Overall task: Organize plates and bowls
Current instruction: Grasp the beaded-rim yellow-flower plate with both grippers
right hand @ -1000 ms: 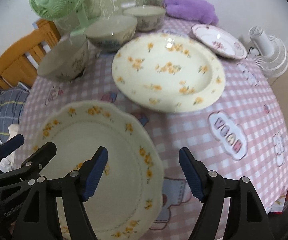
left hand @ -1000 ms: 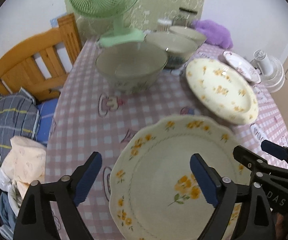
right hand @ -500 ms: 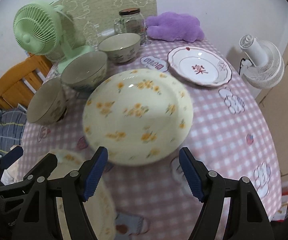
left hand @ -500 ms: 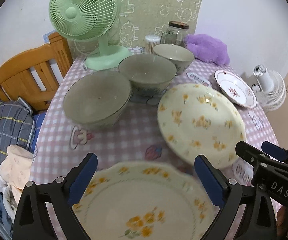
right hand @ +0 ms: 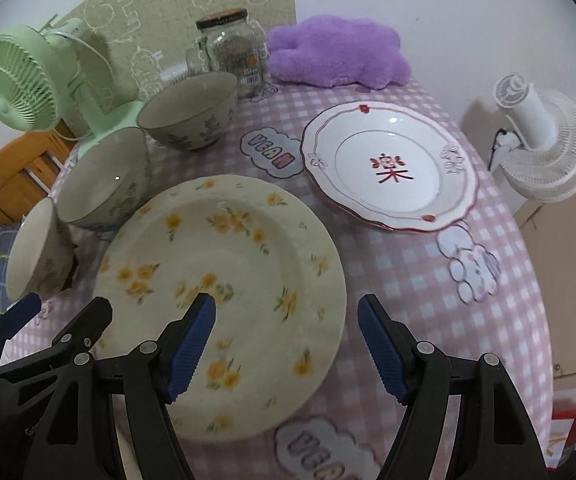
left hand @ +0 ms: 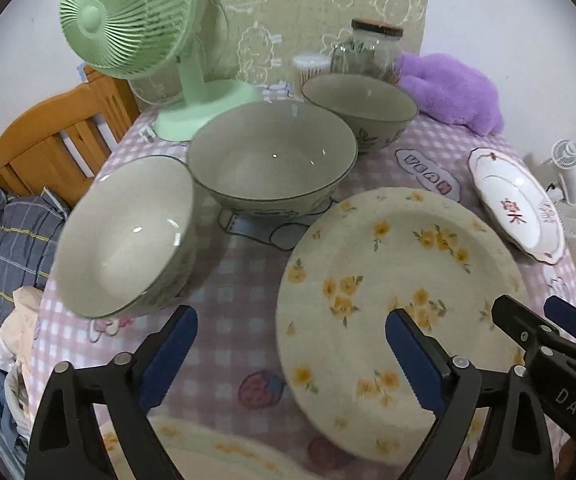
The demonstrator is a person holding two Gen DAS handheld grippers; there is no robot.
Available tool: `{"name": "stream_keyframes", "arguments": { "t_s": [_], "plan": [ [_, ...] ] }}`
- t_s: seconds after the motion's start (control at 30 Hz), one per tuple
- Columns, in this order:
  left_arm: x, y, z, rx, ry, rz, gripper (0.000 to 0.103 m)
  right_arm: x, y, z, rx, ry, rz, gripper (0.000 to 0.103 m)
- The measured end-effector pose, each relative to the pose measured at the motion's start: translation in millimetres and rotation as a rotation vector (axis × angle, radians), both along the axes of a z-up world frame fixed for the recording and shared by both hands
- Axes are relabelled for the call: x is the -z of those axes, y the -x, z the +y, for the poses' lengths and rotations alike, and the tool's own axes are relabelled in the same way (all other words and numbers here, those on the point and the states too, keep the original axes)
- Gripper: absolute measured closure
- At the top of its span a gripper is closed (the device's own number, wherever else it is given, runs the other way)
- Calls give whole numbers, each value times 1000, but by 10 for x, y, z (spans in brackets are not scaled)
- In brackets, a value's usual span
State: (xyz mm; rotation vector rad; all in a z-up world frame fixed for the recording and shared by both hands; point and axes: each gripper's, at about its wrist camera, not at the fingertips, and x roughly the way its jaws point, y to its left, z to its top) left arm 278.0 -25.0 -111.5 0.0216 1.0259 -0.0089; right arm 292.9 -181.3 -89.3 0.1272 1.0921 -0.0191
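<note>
Plates and bowls sit unsorted on a pink checked counter point(right hand: 500, 216), none of them stacked as far as the pictures show. Taking the yellow flowered plate point(right hand: 223, 280) as landmark: three grey bowls stand in a row behind and to its left, the nearest bowl point(left hand: 127, 236) tipped on its side, the middle bowl point(left hand: 271, 156) and the far bowl point(left hand: 360, 104) upright. A white plate with a red character point(right hand: 388, 172) lies behind and to the right of it, just beside its rim. A second flowered plate point(left hand: 215, 452) lies in front of it, cut off by the lower edge of the left view.

Both tools hover over the flowered plate's near side. The left gripper point(left hand: 288, 360) has its jaws apart and empty; the right gripper point(right hand: 283, 348) likewise stands wide with nothing clamped, one pad over the plate, the other over its right rim.

Judged from this, all the sorting remains: plates to be piled, bowls to be nested. Motion blur softens the plate's pattern, so contact with it cannot be told.
</note>
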Motion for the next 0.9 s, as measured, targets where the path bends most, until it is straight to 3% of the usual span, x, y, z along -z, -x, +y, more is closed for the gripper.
{"name": "stream_keyframes", "arguments": {
  "t_s": [0.4,0.47,0.53,0.9],
  "plan": [
    [313,-229,-158,13,-8,52,24,346,-287,-26,-25,7,43,27],
    [333,-247,-189,37,1,62,33,374,-305,-19,-26,13,53,27],
    [330,-257,-203,46,13,68,36,389,-310,-18,-20,15,59,27],
    [312,-229,-271,70,-7,69,36,404,-298,-7,-19,34,82,39]
  ]
}}
